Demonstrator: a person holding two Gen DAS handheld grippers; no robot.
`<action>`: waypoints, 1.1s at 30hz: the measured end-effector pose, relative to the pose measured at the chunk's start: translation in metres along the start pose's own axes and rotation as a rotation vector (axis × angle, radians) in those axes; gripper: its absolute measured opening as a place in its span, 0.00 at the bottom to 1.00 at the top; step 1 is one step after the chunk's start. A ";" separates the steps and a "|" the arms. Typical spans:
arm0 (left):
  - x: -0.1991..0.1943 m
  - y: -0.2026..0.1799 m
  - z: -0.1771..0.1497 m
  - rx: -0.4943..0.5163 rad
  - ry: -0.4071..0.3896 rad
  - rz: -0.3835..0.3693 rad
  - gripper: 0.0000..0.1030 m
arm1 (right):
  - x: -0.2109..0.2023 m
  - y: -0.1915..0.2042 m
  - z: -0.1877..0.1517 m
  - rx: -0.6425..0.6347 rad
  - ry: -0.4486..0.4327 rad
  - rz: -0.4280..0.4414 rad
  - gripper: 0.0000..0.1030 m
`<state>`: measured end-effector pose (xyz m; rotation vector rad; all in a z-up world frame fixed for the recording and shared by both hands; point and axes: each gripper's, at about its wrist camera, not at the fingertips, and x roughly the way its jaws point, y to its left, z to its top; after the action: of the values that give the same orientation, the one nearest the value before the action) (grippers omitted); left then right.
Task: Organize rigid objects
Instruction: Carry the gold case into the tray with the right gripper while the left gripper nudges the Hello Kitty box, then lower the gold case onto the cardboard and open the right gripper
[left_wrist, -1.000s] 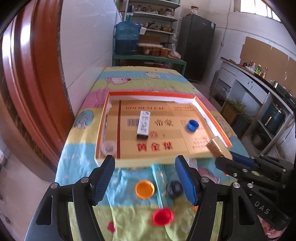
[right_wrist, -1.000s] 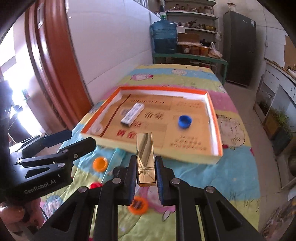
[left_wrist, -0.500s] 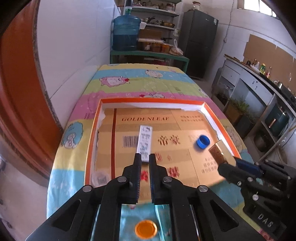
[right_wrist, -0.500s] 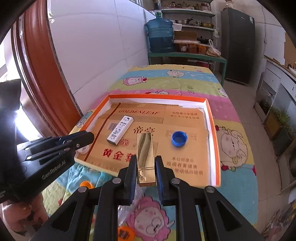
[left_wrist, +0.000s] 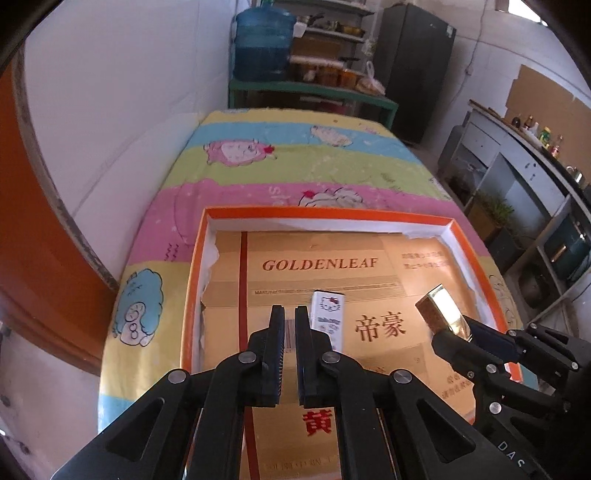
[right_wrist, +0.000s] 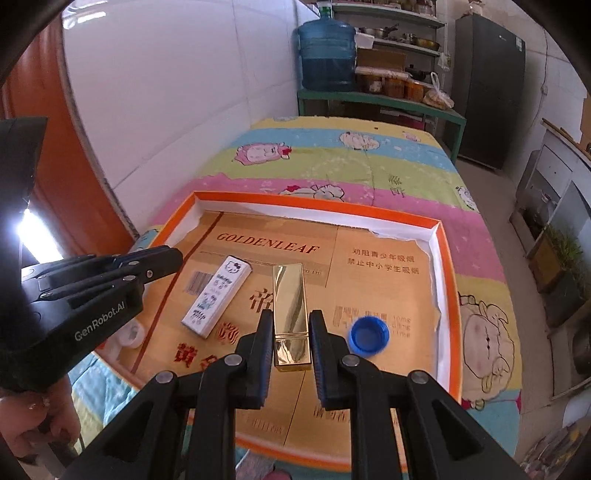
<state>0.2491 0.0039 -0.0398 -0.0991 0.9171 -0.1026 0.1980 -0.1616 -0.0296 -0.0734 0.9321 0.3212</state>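
- we hold a shiny gold rectangular metal case (right_wrist: 290, 310) in the right gripper (right_wrist: 291, 334); its fingers (right_wrist: 263, 347) are clamped on the near end of the case, which points away over the shallow orange-rimmed cardboard tray (right_wrist: 448, 280).
- in the left wrist view the same gold case (left_wrist: 441, 308) shows above the right half of the tray (left_wrist: 192, 291), carried by the right gripper (left_wrist: 456, 338).
- we judge the case stiff, light and slippery: the polished faces give little friction, so the long flat sides near the middle are the better place to take hold; an end grip may let it pivot.
- the left gripper (left_wrist: 289, 325) is empty, its fingers (left_wrist: 276, 332) nearly together with only a narrow gap, hovering over the left part of the tray.
- a white printed rectangular box with cartoon cat artwork (right_wrist: 218, 297) lies flat in the tray, left of the gold case; a blue plastic bottle cap (right_wrist: 369, 336) lies to its right.
- we cannot tell whether the case is touching the tray floor or held just above it.
- a pale round object (right_wrist: 129, 334) at the tray's near left corner is partly hidden behind the left gripper (right_wrist: 162, 258); we cannot identify it.
- the near edge of the tray is cut off by the gripper bodies in both views, and whatever lies on the striped cartoon-print cloth (right_wrist: 332, 162) nearer than the tray is mostly hidden.
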 end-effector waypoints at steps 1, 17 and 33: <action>0.004 0.001 0.001 -0.002 0.005 0.001 0.05 | 0.003 0.000 0.001 -0.002 0.007 0.000 0.19; 0.041 0.004 -0.007 0.019 0.066 -0.010 0.08 | 0.041 -0.004 -0.006 0.013 0.094 0.004 0.19; 0.030 0.003 -0.011 0.039 0.025 -0.004 0.51 | 0.032 0.000 -0.008 0.010 0.066 -0.025 0.20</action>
<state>0.2583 0.0029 -0.0707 -0.0631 0.9393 -0.1256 0.2094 -0.1557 -0.0606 -0.0869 0.9974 0.2924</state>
